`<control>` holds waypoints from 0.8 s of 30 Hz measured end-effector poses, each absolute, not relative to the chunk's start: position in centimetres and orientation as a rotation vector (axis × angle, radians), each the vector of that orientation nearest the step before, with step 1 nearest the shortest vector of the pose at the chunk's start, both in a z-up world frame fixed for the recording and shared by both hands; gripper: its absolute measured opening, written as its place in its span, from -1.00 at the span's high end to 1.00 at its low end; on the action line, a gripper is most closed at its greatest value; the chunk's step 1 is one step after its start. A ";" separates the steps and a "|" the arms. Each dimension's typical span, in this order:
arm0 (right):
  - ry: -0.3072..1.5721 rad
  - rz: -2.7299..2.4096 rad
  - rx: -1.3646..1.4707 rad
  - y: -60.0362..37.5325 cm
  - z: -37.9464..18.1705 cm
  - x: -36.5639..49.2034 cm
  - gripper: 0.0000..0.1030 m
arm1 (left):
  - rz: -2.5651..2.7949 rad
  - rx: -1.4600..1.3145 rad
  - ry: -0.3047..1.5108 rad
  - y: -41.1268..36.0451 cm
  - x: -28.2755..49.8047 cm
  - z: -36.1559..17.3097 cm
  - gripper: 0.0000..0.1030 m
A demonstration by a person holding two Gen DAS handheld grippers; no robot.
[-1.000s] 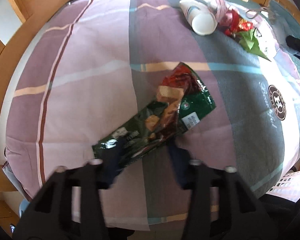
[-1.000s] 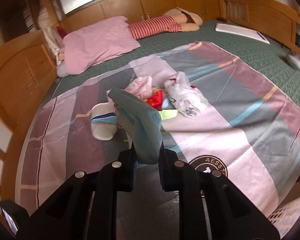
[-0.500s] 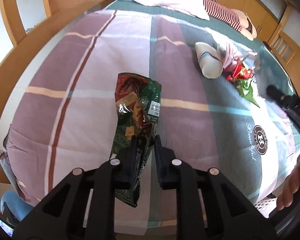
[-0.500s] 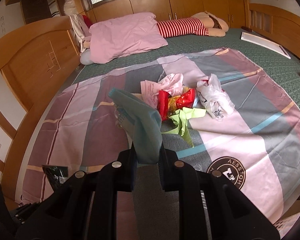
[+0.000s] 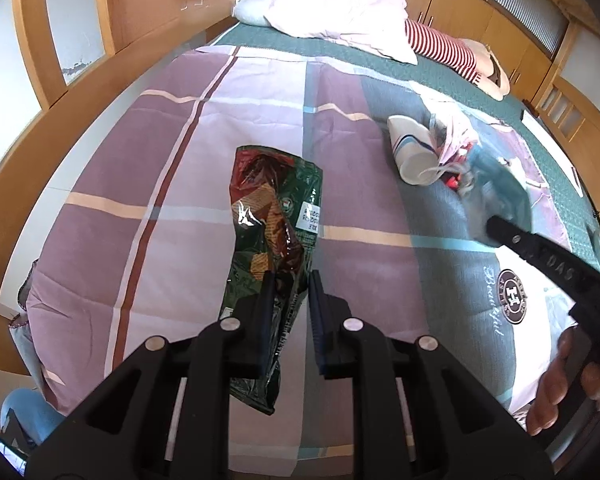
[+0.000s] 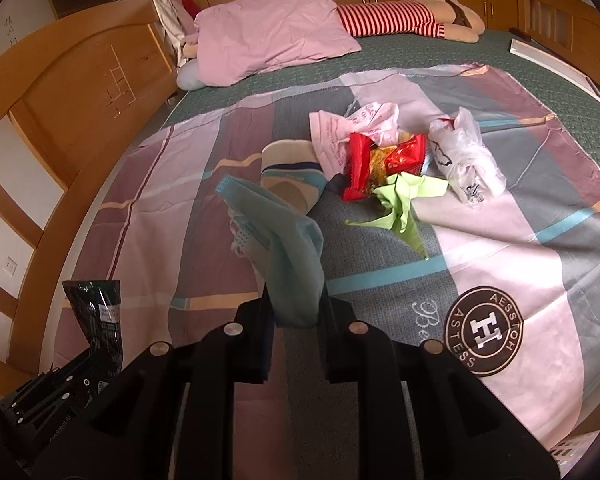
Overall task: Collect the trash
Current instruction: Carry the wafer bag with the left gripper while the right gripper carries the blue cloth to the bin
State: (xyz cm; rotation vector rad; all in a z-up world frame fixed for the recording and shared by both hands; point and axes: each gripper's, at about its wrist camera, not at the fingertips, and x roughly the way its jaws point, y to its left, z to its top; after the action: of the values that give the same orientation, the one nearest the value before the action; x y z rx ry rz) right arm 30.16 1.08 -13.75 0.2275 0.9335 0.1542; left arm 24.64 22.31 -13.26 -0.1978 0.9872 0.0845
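Striped bedsheet (image 5: 148, 184): your left hand-held gripper (image 5: 290, 300) pinches a glossy crinkled green snack bag (image 5: 274, 216); your right hand-held gripper (image 6: 294, 312) clamps a soft blue face mask (image 6: 284, 240).

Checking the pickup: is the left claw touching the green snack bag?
Touching. The left wrist view shows the left claw with both fingers closed on the green snack bag, which hangs between them.

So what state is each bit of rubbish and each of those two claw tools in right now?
Left gripper: shut on the green snack bag, lifted off the sheet.
Right gripper: shut on the blue face mask.
Paper cup: lying on its side.
Red wrapper: torn open, crumpled.
White plastic bag: bunched up.
Green paper: crumpled.
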 end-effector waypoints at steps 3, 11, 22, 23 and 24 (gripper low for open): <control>0.956 0.159 0.228 1.2 -14.2 30.3 0.63 | 0.076 -0.198 0.980 22.3 24.5 -13.0 0.65; 0.969 0.141 0.234 0.9 -14.5 30.4 0.63 | 0.060 -0.217 0.981 22.4 24.4 -13.0 0.66; 0.660 0.073 0.308 -3.0 -9.7 24.9 0.63 | -0.323 -0.442 0.821 21.3 23.4 -10.3 0.66; 0.677 0.077 0.325 -3.5 -10.1 24.1 0.63 | -0.358 -0.441 0.808 20.8 23.2 -10.0 0.66; 0.691 0.079 0.342 -3.9 -10.4 23.7 0.63 | -0.383 -0.431 0.796 20.2 23.1 -9.7 0.66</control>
State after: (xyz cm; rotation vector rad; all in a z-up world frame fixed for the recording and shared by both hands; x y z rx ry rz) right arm 23.67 -3.91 -10.40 0.3420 0.6911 0.0789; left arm 23.08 20.25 -9.65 -0.4305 0.7957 -0.3826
